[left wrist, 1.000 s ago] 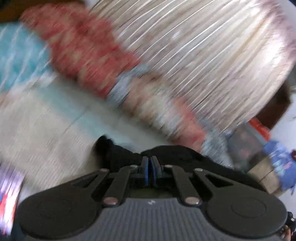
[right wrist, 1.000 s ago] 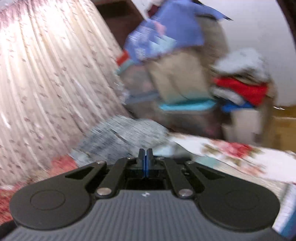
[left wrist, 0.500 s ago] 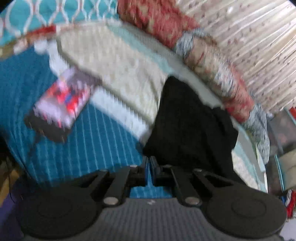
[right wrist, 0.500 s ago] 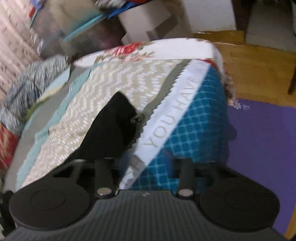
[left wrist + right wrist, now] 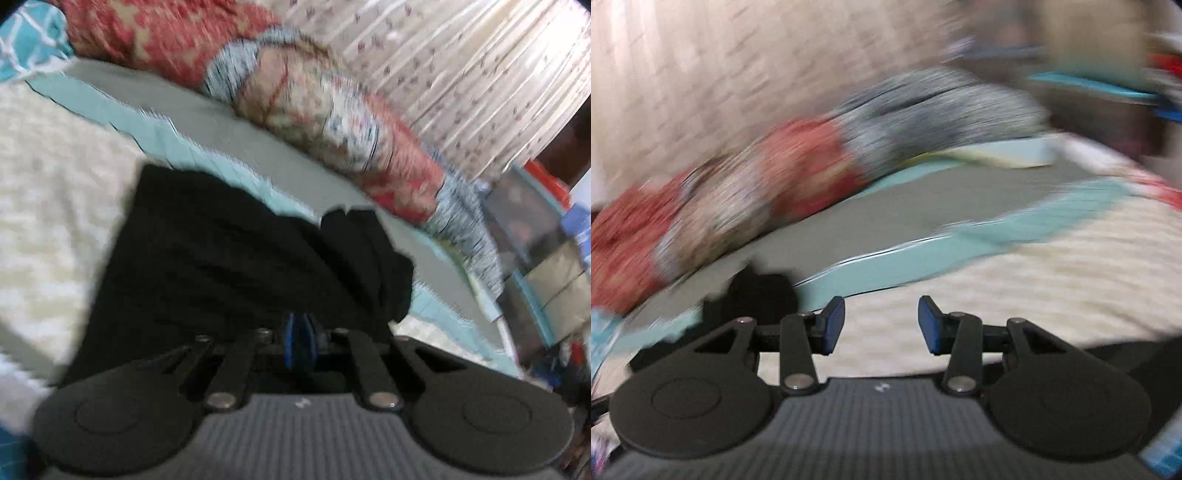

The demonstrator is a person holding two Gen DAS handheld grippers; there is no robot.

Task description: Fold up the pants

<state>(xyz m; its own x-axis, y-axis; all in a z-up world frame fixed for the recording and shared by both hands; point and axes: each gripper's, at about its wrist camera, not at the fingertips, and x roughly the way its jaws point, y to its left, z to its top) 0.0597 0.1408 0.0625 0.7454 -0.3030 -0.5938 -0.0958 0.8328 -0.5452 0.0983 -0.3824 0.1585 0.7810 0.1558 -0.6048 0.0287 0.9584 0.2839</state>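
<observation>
Left gripper [image 5: 300, 345]: closed on near edge of black fabric pants [image 5: 236, 258] | pants: spread on patterned bed quilt [image 5: 48, 177] | right gripper [image 5: 881, 325]: wide apart, empty | step: laying flat; next: right gripper likely needs a matching edge.

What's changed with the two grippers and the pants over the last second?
The right gripper, shut a second ago, now stands open over the quilt, with nothing between its fingers. The black pants, barely visible at first, now lie spread on the bed ahead of the left gripper. That gripper stayed shut, apparently on the pants' near edge; blur keeps the pinch unclear.
</observation>
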